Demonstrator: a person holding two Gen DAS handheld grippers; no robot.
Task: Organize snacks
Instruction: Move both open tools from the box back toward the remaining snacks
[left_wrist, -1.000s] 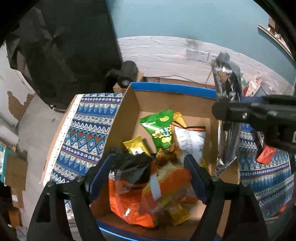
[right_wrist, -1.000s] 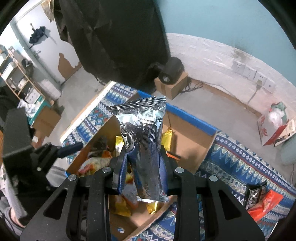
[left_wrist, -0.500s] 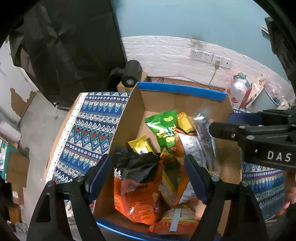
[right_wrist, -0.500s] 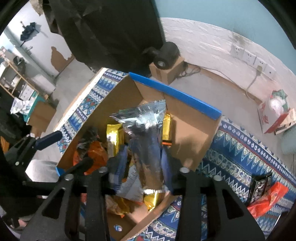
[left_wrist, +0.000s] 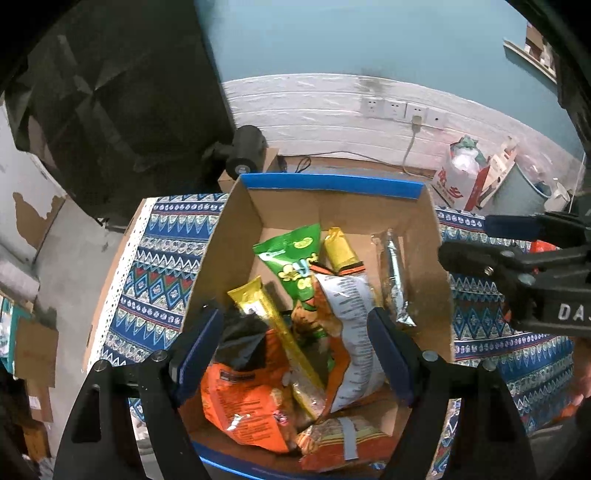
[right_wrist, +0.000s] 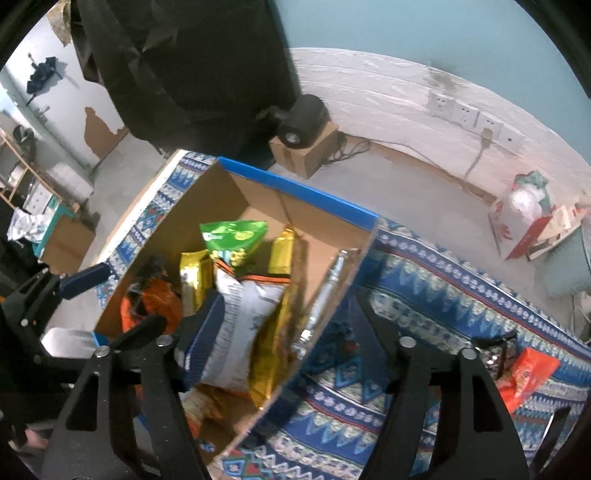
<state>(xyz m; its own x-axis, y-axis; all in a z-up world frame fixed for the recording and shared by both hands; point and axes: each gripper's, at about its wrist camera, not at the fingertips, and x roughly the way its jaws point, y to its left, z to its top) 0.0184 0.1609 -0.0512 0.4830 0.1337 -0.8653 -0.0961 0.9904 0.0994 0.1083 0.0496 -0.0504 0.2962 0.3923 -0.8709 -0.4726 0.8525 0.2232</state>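
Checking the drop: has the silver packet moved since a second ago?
Yes. The silver packet went from above the cardboard box down inside, against its right wall.

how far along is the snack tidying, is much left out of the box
Mostly done: the cardboard box holds many packs, including the silver packet standing against its right wall. Both the left gripper and right gripper are open, holding nothing. An orange packet and a dark packet lie on the patterned cloth.
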